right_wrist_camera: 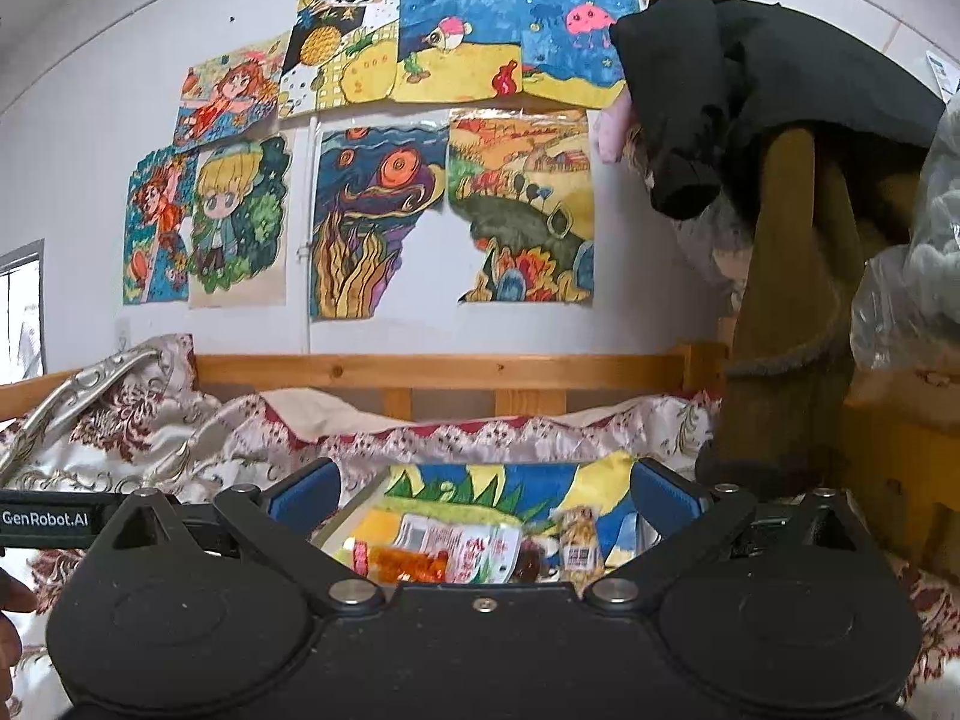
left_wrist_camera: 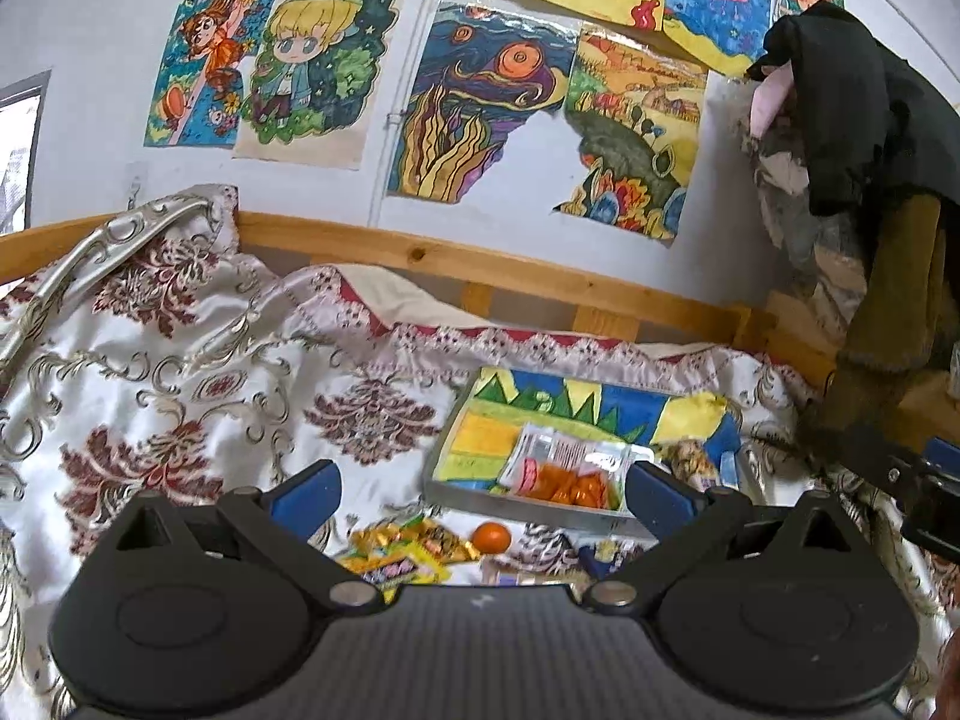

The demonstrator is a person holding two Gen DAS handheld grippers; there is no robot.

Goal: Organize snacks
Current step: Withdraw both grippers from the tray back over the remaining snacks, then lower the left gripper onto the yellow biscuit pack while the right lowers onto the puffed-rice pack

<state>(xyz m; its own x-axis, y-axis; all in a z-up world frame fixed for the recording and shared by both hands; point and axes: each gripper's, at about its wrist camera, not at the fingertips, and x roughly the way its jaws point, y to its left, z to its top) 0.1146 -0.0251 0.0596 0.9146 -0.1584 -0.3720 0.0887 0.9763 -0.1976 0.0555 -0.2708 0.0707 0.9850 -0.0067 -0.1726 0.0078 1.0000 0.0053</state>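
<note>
Orange-filled snack packet [left_wrist_camera: 567, 468] lengthwise across tray [left_wrist_camera: 528, 507]; left gripper [left_wrist_camera: 483, 495], right gripper [right_wrist_camera: 485, 495] both spread, empty.

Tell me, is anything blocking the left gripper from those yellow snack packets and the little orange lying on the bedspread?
Nothing visible does. The left gripper is open, and the yellow snack packets and small orange lie loose on the bedspread between its fingers. The tray with the bagged snack sits just beyond them.

Snack packets [right_wrist_camera: 456, 552] partly behind hand-held gripper [right_wrist_camera: 483, 495]
</note>
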